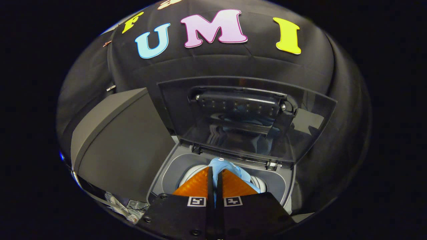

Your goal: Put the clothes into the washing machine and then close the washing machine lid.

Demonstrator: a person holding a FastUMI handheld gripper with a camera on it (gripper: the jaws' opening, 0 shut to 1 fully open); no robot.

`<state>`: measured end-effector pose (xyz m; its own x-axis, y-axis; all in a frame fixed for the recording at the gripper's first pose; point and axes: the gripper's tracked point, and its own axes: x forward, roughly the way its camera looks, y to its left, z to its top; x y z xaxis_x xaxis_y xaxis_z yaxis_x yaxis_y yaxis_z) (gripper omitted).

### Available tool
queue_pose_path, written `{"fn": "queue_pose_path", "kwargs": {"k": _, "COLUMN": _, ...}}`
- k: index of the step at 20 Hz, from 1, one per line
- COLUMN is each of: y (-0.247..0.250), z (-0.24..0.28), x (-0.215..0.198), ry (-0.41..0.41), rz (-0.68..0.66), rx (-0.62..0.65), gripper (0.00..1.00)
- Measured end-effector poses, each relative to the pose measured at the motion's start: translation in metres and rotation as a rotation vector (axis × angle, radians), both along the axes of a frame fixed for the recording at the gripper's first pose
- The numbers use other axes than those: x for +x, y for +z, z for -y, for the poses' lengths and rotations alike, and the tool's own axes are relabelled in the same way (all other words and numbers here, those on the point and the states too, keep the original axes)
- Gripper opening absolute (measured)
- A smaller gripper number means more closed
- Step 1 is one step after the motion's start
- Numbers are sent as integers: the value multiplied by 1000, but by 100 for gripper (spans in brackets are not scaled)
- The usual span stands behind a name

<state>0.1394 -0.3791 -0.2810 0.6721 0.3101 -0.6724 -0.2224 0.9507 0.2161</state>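
Observation:
A small grey top-loading washing machine (pixel 283 186) stands just ahead of me with its tinted see-through lid (pixel 310 123) raised upright at the back. My gripper (pixel 216 169) hangs over the round drum opening, shut on a light blue piece of clothing (pixel 224 165). The cloth bunches up above and beyond the fingertips and spills to the right of them, over the drum's pale rim (pixel 259 182). The drum's inside is hidden behind my fingers and the cloth.
A tall grey box-like cabinet (pixel 126 150) stands close to the left of the machine. Some white cable or cord (pixel 120 206) lies at its foot. Black cloth walls close in behind and on the right.

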Motion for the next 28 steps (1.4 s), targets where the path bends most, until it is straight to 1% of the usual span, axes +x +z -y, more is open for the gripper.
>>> {"fn": "queue_pose_path", "kwargs": {"k": 2, "y": -14, "z": -11, "x": -4, "ry": 27, "rz": -7, "rx": -5, "gripper": 5}}
{"fn": "queue_pose_path", "kwargs": {"k": 4, "y": -31, "z": -20, "x": -13, "ry": 71, "rz": -17, "rx": -31, "gripper": 5}}
{"fn": "queue_pose_path", "kwargs": {"k": 6, "y": -49, "z": -23, "x": -19, "ry": 91, "rz": -38, "rx": -66, "gripper": 5}}
{"fn": "queue_pose_path", "kwargs": {"k": 7, "y": -56, "z": -25, "x": -22, "ry": 88, "rz": -53, "rx": -68, "gripper": 5}}
{"fn": "queue_pose_path", "kwargs": {"k": 10, "y": -72, "z": -27, "x": -28, "ry": 38, "rz": -100, "rx": -50, "gripper": 5}}
{"fn": "queue_pose_path", "kwargs": {"k": 12, "y": -81, "z": -24, "x": -29, "ry": 21, "rz": -127, "rx": -46, "gripper": 5}}
{"fn": "queue_pose_path", "kwargs": {"k": 17, "y": -103, "z": -18, "x": -36, "ry": 15, "rz": -174, "rx": -74, "gripper": 5}}
{"fn": "queue_pose_path", "kwargs": {"k": 23, "y": -110, "z": -19, "x": -37, "ry": 10, "rz": -188, "rx": -100, "gripper": 5}}
{"fn": "queue_pose_path", "kwargs": {"k": 25, "y": -110, "z": -15, "x": -36, "ry": -14, "rz": -191, "rx": -112, "gripper": 5}}
{"fn": "queue_pose_path", "kwargs": {"k": 27, "y": -116, "z": -14, "x": -35, "ry": -50, "rz": -204, "rx": -89, "gripper": 5}}
{"fn": "queue_pose_path", "kwargs": {"k": 28, "y": -116, "z": -13, "x": -31, "ry": -65, "rz": -198, "rx": -80, "gripper": 9}}
